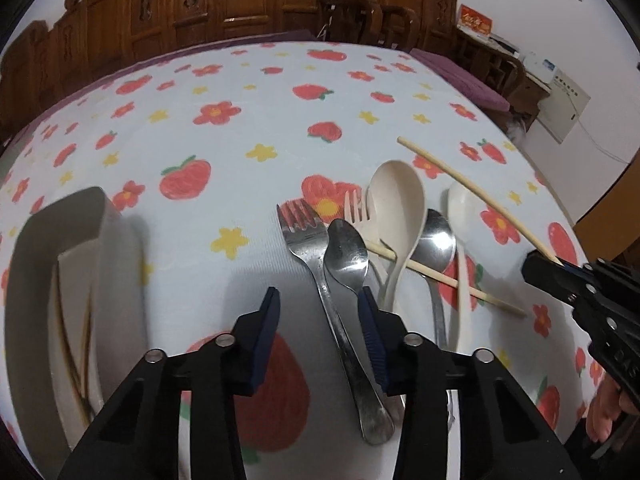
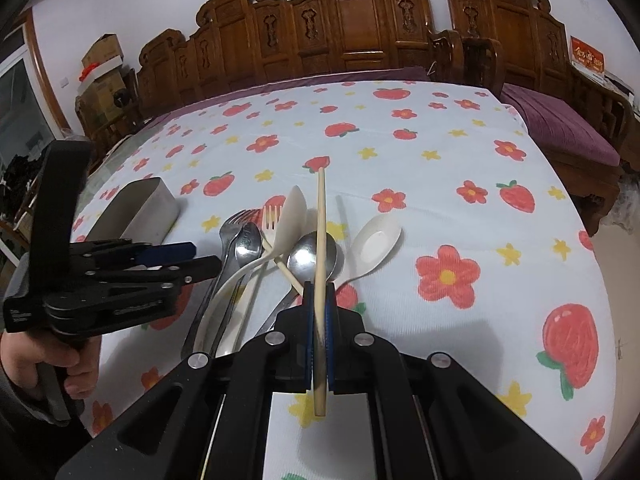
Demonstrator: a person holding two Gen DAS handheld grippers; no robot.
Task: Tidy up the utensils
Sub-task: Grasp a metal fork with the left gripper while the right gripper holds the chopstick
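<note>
We hold one chopstick [image 2: 320, 264] pinched tight in our right gripper [image 2: 319, 336], lifted over the pile mid-table. Left gripper [image 1: 318, 312] gapes wide, empty, around the steel fork [image 1: 320, 276]. Next, probably: carry it to the holder [image 2: 140, 208] near the table's left edge.

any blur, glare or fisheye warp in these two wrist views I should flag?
Left wrist view: the grey container at the left edge is smeared and soft, the metal spoon shows mild glare, and the table edge bows strongly. Right wrist view: sharper overall, with a bright highlight on the metal spoon bowl, a soft shadow under the right gripper, and curved chair backs.
</note>
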